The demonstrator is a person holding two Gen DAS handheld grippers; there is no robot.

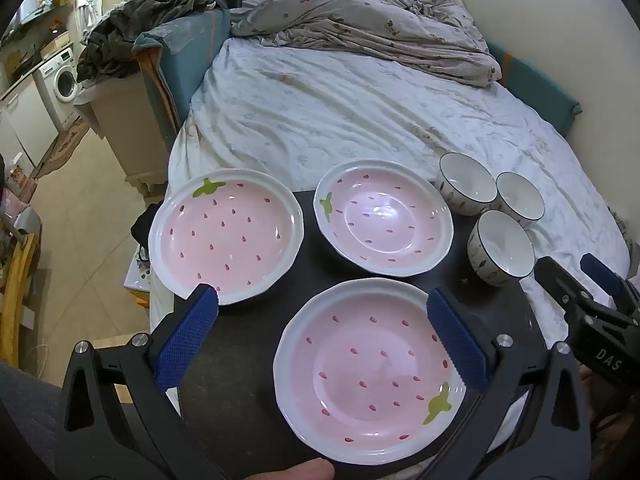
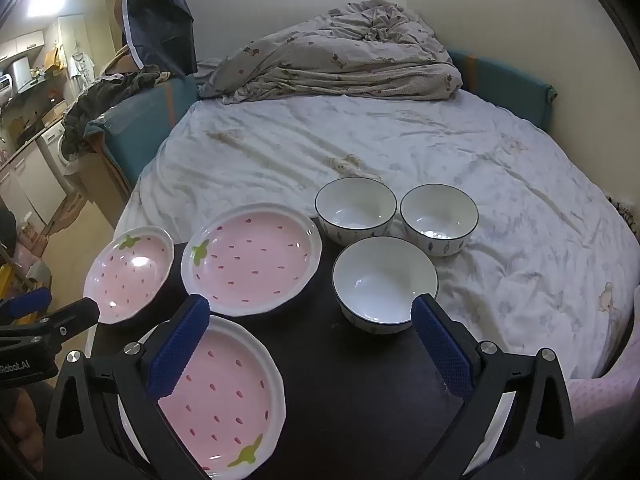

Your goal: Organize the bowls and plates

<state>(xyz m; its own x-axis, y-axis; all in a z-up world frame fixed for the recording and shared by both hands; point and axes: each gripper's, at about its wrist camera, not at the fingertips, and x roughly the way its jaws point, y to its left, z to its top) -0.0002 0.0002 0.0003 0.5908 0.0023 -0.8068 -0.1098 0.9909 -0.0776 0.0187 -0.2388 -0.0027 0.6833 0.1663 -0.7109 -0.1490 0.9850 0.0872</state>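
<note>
Left gripper (image 1: 322, 340), right gripper (image 2: 310, 344) both spread wide, empty; plates, bowls crowd dark board edges.

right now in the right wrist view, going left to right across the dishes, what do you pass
left gripper → far-left strawberry plate → middle strawberry plate → left back bowl → right back bowl. The near plate and the near bowl overlap these in the order, so they are left out.

Dim indoor light, ceiling-lamp glare on plates (image 1: 384, 216), fisheye-curved edges
</note>
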